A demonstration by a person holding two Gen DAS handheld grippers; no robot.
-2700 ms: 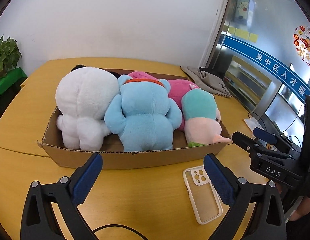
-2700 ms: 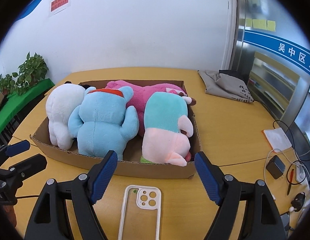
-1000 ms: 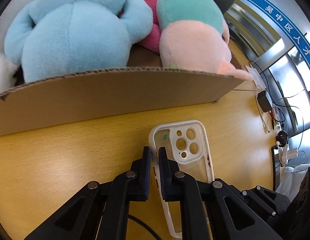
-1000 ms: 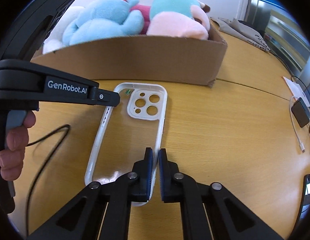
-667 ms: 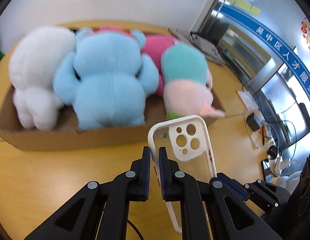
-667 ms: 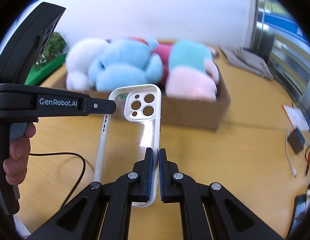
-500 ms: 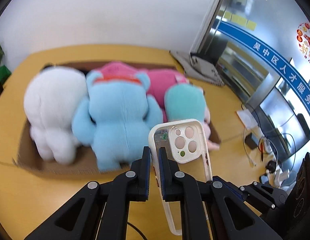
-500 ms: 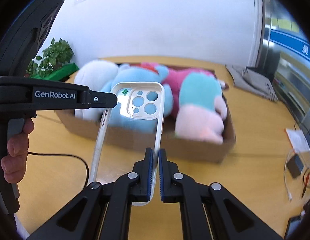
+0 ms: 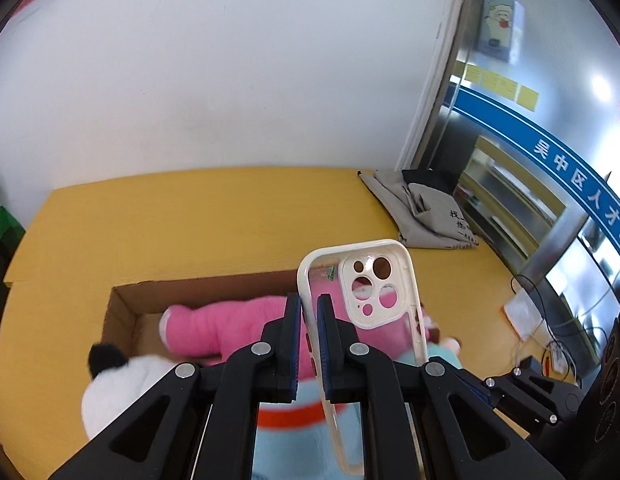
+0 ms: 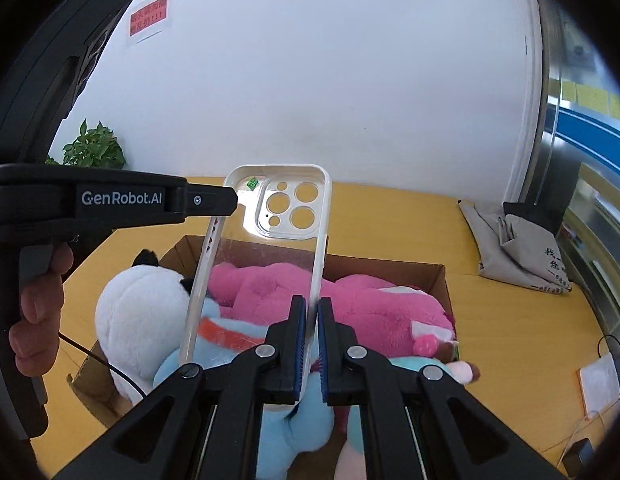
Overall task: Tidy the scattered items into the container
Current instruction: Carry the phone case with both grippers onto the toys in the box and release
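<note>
White-rimmed case (image 10: 265, 216) — pink plush (image 10: 350, 300).

Low centre of frame: black left gripper (image 9: 308, 312) clamped on left edge of clear, white-rimmed phone case (image 9: 362, 304), held above brown cardboard box (image 9: 127, 304) containing pink plush toy (image 9: 213, 330) on yellow wooden table (image 9: 189, 220).

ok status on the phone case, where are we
Left gripper and right gripper both shut on phone case, one on each long edge. Case held in the air above the cardboard box. Box crowded with plush toys; little bare floor showing.
</note>
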